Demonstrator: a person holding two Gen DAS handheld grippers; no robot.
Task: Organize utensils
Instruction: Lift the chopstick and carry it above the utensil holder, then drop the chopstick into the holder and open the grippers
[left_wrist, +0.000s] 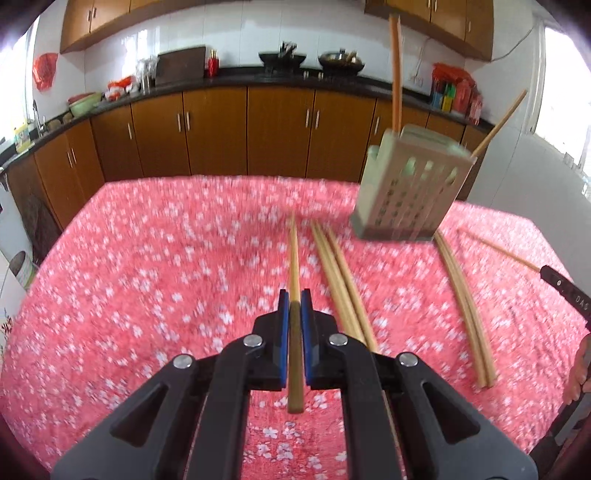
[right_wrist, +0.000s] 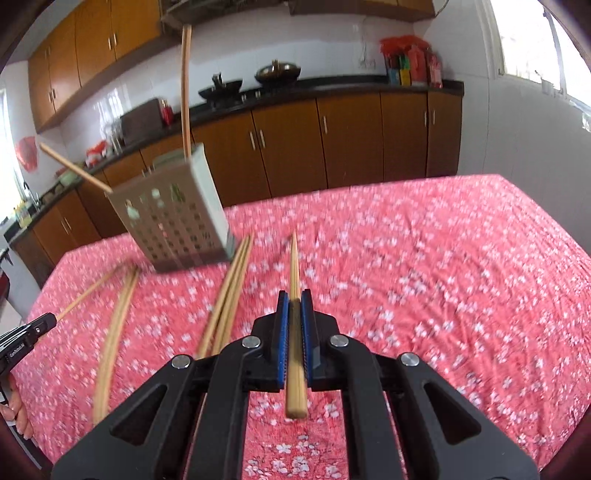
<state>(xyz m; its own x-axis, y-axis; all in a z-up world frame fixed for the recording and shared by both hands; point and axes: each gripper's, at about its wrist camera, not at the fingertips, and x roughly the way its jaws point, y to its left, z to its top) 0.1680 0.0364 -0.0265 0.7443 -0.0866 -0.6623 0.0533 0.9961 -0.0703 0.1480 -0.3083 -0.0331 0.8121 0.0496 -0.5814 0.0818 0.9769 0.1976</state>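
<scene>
My left gripper (left_wrist: 294, 297) is shut on a wooden chopstick (left_wrist: 293, 258), which points away over the pink floral tablecloth (left_wrist: 166, 277). My right gripper (right_wrist: 294, 297) is likewise shut on one chopstick (right_wrist: 294, 258). A beige perforated utensil holder (left_wrist: 410, 188) (right_wrist: 173, 218) stands on the table beyond the grippers. One chopstick (left_wrist: 396, 74) stands upright in it and another (left_wrist: 502, 122) leans out. Loose chopstick pairs (left_wrist: 340, 280) (left_wrist: 465, 306) lie on the cloth between the two grippers, also seen in the right wrist view (right_wrist: 229, 295) (right_wrist: 114, 321).
Brown kitchen cabinets (left_wrist: 221, 125) and a dark countertop with woks (left_wrist: 282, 59) run behind the table. A person's hand (right_wrist: 16, 413) shows at the left edge of the right wrist view. The cloth to the right of the right gripper (right_wrist: 443, 277) carries nothing.
</scene>
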